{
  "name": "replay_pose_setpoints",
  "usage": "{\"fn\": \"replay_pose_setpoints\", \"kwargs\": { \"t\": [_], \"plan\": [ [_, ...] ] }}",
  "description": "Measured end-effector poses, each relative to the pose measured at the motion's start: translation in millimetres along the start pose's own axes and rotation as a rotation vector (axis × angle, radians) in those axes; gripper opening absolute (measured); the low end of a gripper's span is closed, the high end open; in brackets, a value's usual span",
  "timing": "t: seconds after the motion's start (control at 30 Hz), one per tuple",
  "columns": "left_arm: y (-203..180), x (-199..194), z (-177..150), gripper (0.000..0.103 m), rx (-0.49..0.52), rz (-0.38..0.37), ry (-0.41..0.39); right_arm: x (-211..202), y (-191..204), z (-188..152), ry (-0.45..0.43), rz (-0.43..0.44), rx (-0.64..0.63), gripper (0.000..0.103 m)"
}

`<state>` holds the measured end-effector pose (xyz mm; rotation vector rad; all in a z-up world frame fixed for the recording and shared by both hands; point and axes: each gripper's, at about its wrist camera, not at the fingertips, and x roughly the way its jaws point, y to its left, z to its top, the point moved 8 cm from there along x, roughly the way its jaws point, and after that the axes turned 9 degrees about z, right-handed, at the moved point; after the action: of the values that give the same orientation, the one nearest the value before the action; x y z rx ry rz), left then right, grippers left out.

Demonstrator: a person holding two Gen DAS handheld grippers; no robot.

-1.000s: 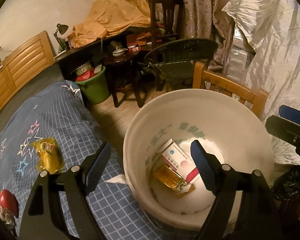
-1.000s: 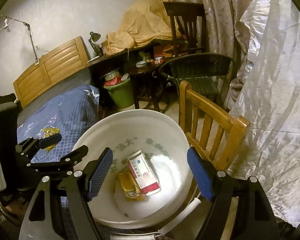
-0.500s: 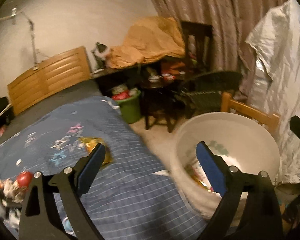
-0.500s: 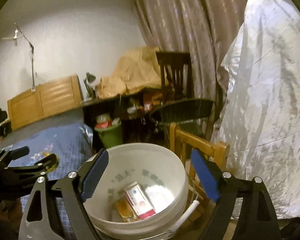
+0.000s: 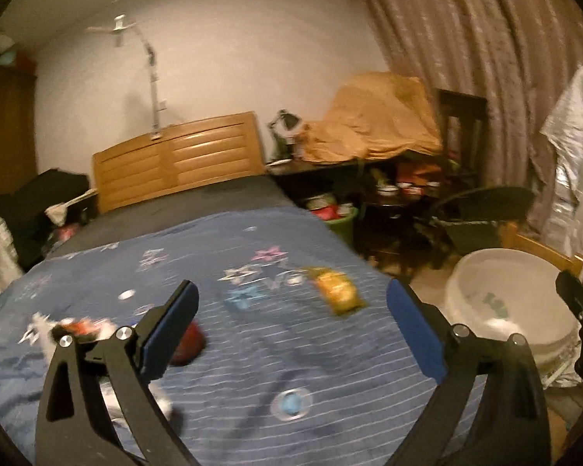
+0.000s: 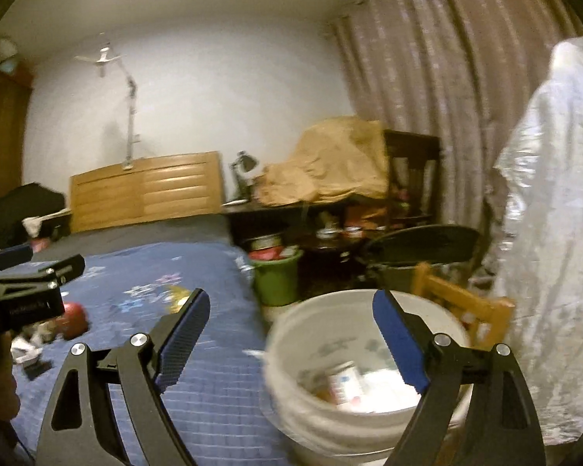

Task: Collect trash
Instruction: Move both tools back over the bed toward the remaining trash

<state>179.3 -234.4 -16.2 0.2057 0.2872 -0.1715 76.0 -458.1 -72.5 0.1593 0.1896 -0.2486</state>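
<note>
A: Looking into the white bucket [image 6: 291, 357], I see a white box with a red end [image 6: 344, 386] lying in the bottom; whatever lies around it is too blurred to name.

B: And the small green bin [image 6: 278, 279] further back?

A: It stands on the floor between the bed's side and the dark counter [image 6: 276, 209], with red stuff heaped at its top.

B: Where is the rubbish that is not in a container?

A: On the blue bedspread [image 5: 252, 349]: a yellow wrapper [image 5: 337, 290] near the side facing the bucket, a red round thing [image 5: 188, 345] partly behind the left gripper's [image 5: 291, 330] finger, and crumpled white scraps [image 5: 44, 328] beside it.

B: The fingers?

A: Both pairs stand wide apart and have just been opening; nothing sits between them. The right gripper [image 6: 291, 347] frames the bucket's rim.

B: Room to move?

A: The bucket stands just beside the bed's side, with a wooden chair [image 6: 462, 303] close behind it and a silvery cover [image 6: 552, 233] next to that. The middle of the bedspread lies bare.
</note>
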Motion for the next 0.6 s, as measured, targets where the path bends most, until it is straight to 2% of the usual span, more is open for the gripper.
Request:
{"fn": "replay_pose_setpoints", "kwargs": {
  "t": [0.2, 0.43, 0.53, 0.6],
  "plan": [
    [89.4, 3.3, -19.1, 0.095, -0.092, 0.142, 0.064, 15.7, 84.0, -11.6, 0.076, 0.149, -0.045, 0.086],
    [200.4, 7.1, -58.8, 0.096, -0.216, 0.316, 0.171, 31.9, 188.1, -30.3, 0.165, 0.328, -0.113, 0.091],
    [247.2, 13.0, -78.9, 0.096, -0.28, 0.368, 0.236, 30.6, 232.0, -45.7, 0.204, 0.4, -0.144, 0.093],
    [274.3, 19.1, -93.9, 0.096, -0.319, 0.372, 0.288, 30.1, 249.2, -54.1, 0.226, 0.432, -0.165, 0.093]
  ]
}}
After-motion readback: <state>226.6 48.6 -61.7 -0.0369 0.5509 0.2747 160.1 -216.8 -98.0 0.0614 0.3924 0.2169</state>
